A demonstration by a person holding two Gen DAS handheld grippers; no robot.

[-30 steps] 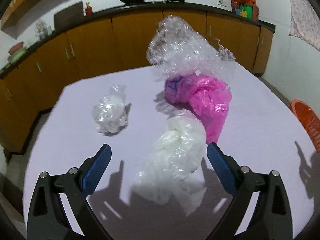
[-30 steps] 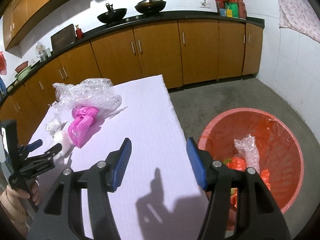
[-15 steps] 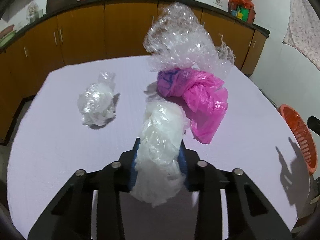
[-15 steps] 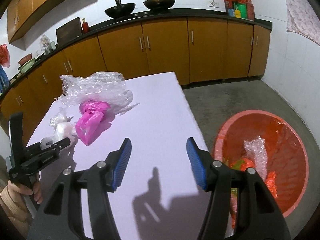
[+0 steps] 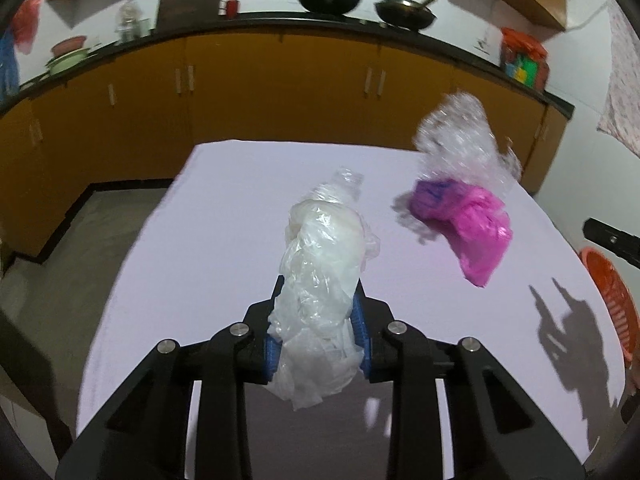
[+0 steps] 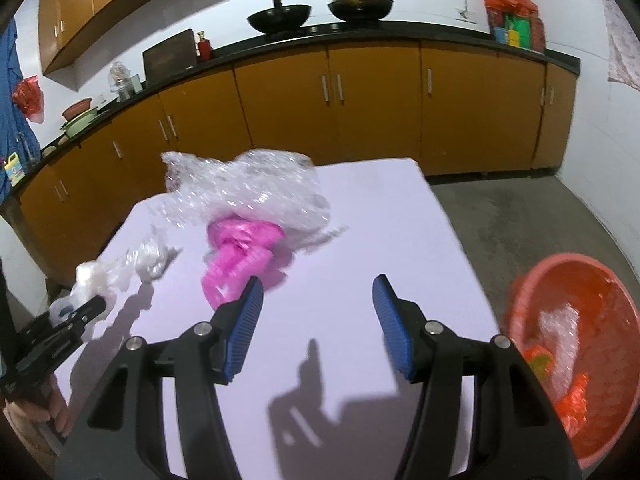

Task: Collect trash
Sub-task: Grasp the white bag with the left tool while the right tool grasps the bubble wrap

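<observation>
Mid-pickup: left gripper (image 5: 318, 330) closing, pads pressed on white plastic bag (image 5: 322, 276), lifted off lilac table (image 5: 224, 240), tilted downward. Next, carrying rightward past pink bag (image 5: 468, 220) and bubble wrap (image 5: 460, 136) to orange bin (image 6: 576, 344). Right gripper (image 6: 318, 322) hovering over table, fingers apart, empty

2 black plastic tools: left tool (image 5: 318, 320), right tool (image 6: 318, 322), ribbed blue pads (image 6: 246, 326), silver screw heads (image 6: 201, 328).

We're in a home kitchen: wooden cabinets (image 6: 372, 108) run under a dark counter (image 6: 360, 34), two woks (image 6: 279, 18) sitting on top.
</observation>
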